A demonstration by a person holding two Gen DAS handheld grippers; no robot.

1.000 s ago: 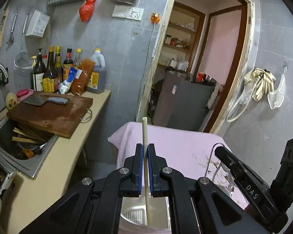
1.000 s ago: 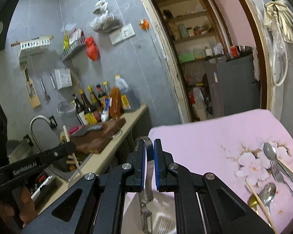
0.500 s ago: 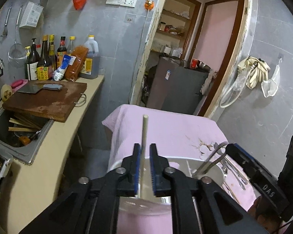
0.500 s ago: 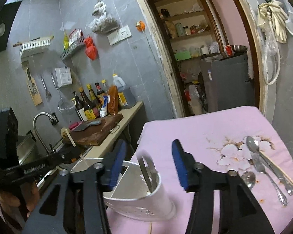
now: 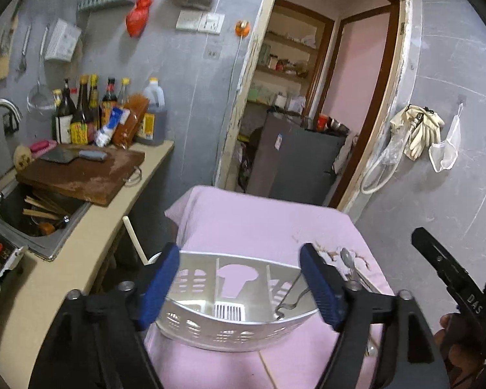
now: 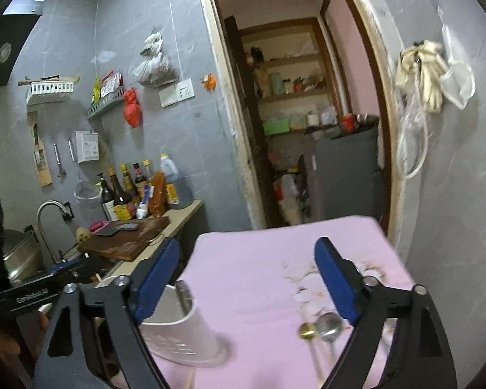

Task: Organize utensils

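Note:
A white slotted utensil caddy [image 5: 230, 330] stands on the pink floral cloth [image 5: 259, 220]. A cream chopstick [image 5: 134, 240] leans out of its left end, and a metal utensil [image 5: 291, 298] rests in its right compartment. My left gripper [image 5: 243, 287] hovers just short of the caddy with its jaws opening and its pads touching nothing. In the right wrist view my right gripper [image 6: 246, 278] is also opening over the cloth, nothing between its fingers, with the caddy [image 6: 184, 337] at lower left. Loose spoons [image 6: 330, 324] lie on the cloth at the right.
A counter [image 5: 81, 259] runs along the left with a wooden cutting board [image 5: 81, 175], cleaver, sauce bottles [image 5: 90, 116] and a sink [image 5: 39, 223] of chopsticks. A doorway [image 5: 307, 113] and dark cabinet stand behind the table. Gloves hang on the right wall.
The left gripper let go of the chopstick, which now leans in the caddy. The right gripper released the metal utensil into the caddy. Both drew back and spread wide.

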